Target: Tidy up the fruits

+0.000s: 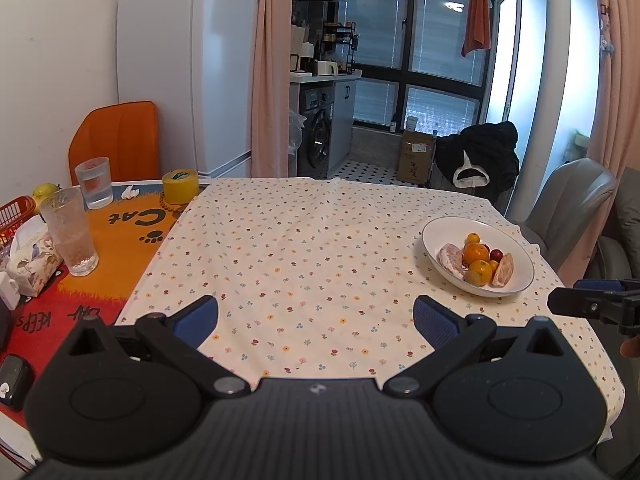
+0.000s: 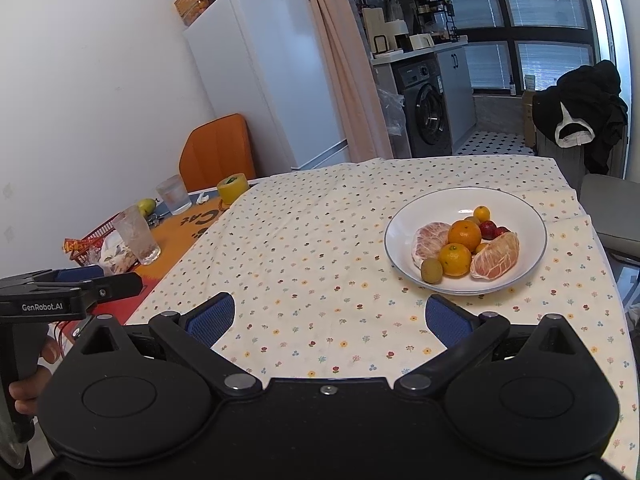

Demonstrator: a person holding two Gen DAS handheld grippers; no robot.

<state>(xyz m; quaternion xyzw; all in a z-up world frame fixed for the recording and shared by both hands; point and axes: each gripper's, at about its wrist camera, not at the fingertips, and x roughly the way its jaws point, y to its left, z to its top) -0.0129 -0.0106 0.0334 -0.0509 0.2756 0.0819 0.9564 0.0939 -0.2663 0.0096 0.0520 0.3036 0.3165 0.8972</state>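
A white bowl (image 2: 404, 220) (image 1: 438, 228) sits on the floral tablecloth at the right. It holds two peeled pomelo pieces (image 2: 496, 257), oranges (image 2: 464, 235) (image 1: 476, 253), a kiwi (image 2: 432, 270), small red fruits (image 2: 488, 229) and a small orange (image 2: 481, 213). My right gripper (image 2: 330, 316) hovers open over the cloth just in front of the bowl, nothing between its blue pads. Further left, my left gripper (image 1: 316, 318) hangs open above bare cloth, also holding nothing. Each gripper appears at the edge of the other's view.
At the table's left stand two glasses (image 1: 70, 236) (image 1: 94, 182), a yellow tape roll (image 1: 181, 186), a tissue box (image 1: 30, 258), a red basket (image 1: 16, 210) and a yellow-green fruit (image 1: 45, 190). An orange chair (image 1: 116, 140), a fridge (image 1: 188, 68) and a grey chair (image 1: 572, 200) surround the table.
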